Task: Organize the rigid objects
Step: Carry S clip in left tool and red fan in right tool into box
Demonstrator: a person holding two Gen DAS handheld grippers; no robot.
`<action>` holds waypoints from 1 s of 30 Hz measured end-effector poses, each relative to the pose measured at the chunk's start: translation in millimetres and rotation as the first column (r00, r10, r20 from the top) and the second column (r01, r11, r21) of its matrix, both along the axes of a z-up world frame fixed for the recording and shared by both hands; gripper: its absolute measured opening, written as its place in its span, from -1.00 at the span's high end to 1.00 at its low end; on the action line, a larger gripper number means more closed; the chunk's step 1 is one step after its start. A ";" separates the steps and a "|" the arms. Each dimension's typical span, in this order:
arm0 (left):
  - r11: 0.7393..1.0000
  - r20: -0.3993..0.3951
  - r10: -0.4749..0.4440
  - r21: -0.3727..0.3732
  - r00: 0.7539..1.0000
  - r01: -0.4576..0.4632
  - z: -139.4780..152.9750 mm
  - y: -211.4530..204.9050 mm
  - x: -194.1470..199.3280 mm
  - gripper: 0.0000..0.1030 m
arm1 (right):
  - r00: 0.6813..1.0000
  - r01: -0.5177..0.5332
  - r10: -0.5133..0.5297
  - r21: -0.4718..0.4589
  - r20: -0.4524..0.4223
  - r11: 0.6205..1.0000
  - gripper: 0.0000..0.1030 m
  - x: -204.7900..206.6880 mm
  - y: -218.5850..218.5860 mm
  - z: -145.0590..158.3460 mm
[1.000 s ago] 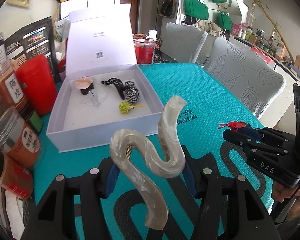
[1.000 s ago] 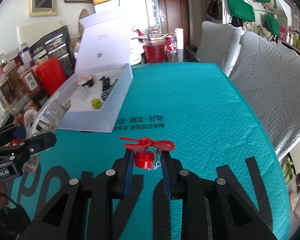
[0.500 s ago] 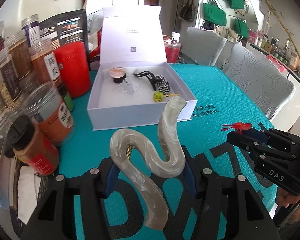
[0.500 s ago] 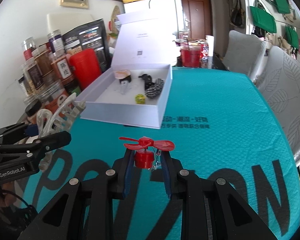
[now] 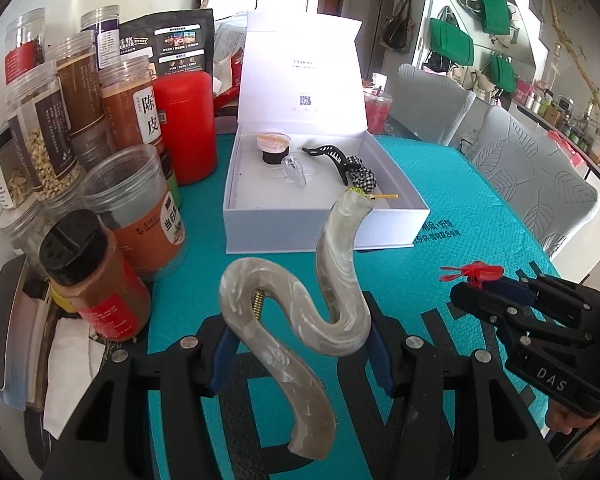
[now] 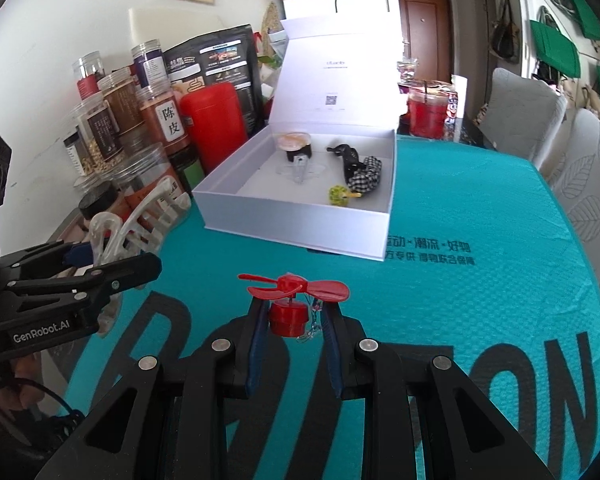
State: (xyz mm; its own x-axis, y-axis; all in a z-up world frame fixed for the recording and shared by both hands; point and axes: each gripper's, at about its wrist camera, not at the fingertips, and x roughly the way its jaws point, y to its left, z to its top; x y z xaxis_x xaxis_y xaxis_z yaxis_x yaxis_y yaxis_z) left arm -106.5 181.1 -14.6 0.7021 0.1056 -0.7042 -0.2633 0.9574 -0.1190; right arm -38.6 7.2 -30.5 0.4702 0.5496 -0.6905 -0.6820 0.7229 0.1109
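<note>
Left gripper (image 5: 300, 340) clamps marbled hair claw (image 5: 296, 320), right gripper (image 6: 294, 328) pinches red propeller clip (image 6: 288, 312); claw's teeth hidden.

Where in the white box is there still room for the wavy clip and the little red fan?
The white box is bare along its front wall and left side, in front of the black pot. Its back right is crowded: black claw clip, checked scrunchie, yellow-green ball. The teal mat right of the box is bare too.
</note>
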 end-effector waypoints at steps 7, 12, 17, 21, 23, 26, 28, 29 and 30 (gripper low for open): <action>1.000 0.014 -0.029 -0.005 0.999 0.029 6.5 6.5 14.9 -0.07 | 1.000 0.001 -0.001 -0.003 0.023 1.000 0.50 4.8 9.9 12.9; 0.999 0.036 -0.033 0.002 0.999 0.033 16.3 14.8 27.2 -0.07 | 0.999 -0.006 0.006 0.000 0.049 1.000 0.50 12.0 18.3 27.0; 0.999 0.067 -0.044 0.018 0.997 0.043 30.3 20.6 44.0 -0.07 | 0.998 -0.013 0.012 0.018 0.066 1.000 0.50 22.9 25.5 40.8; 0.998 0.090 -0.056 0.033 0.994 0.053 41.1 24.2 56.6 -0.07 | 0.996 -0.014 0.011 0.027 0.083 1.000 0.50 34.3 30.7 52.8; 0.998 0.104 -0.061 0.040 0.993 0.057 47.4 25.9 65.0 -0.07 | 0.995 -0.011 0.008 0.028 0.096 1.000 0.50 40.9 33.2 58.9; 0.997 0.118 -0.067 0.045 0.991 0.062 55.0 28.3 77.0 -0.07 | 0.994 -0.010 0.006 0.031 0.110 0.999 0.50 50.1 35.9 67.3; 0.997 0.126 -0.070 0.050 0.989 0.065 59.7 30.4 86.3 -0.07 | 0.993 -0.008 0.004 0.033 0.119 0.999 0.50 57.6 37.6 73.0; 0.997 0.130 -0.072 0.051 0.989 0.065 61.6 31.3 90.1 -0.07 | 0.993 -0.008 0.004 0.035 0.121 0.999 0.50 60.8 38.1 74.8; 0.996 0.134 -0.073 0.052 0.988 0.066 63.4 32.2 93.5 -0.07 | 0.992 -0.007 0.003 0.036 0.123 0.999 0.50 63.8 38.1 76.1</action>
State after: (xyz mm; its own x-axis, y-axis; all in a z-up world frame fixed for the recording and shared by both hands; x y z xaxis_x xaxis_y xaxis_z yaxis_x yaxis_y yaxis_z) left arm -13.0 213.2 48.8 0.7974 0.0844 -0.5976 -0.1807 0.9782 -0.1028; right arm 25.2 45.2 45.6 0.5474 0.5760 -0.6071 -0.6957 0.7164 0.0523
